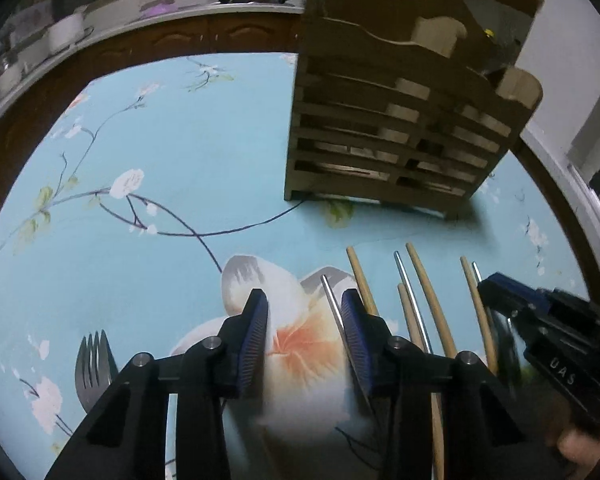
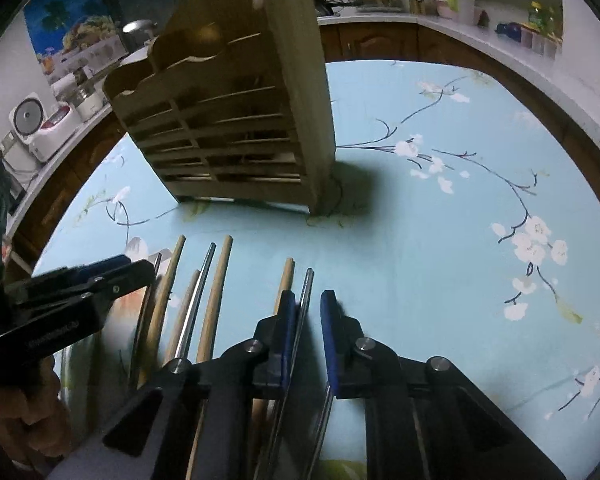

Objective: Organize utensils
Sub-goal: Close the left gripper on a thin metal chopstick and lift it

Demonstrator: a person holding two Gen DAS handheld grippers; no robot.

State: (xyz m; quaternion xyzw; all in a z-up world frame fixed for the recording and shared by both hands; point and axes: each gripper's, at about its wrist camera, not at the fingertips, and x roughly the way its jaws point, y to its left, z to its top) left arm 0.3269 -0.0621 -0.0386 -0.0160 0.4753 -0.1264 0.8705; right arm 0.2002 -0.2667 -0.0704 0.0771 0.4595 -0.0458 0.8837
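Note:
Wooden chopsticks (image 1: 432,292) (image 2: 220,280) and thin metal ones lie side by side on the blue floral tablecloth (image 1: 180,152) (image 2: 440,240). My left gripper (image 1: 306,308) stands open over the leftmost metal chopstick (image 1: 329,292), which runs along its right pad. My right gripper (image 2: 309,308) has its jaws narrow around the rightmost metal chopstick (image 2: 307,280), which lies by the left pad, and a slim gap shows on the other side. Each gripper shows in the other's view: right gripper (image 1: 490,286), left gripper (image 2: 140,264). A dark fork (image 1: 94,360) lies at the left.
A slatted wooden utensil holder (image 1: 380,140) (image 2: 240,140) stands upright on the table behind the chopsticks. A hand (image 2: 28,420) holds the left gripper. Dark wooden cabinets and a counter with a rice cooker (image 2: 32,124) and jars ring the table.

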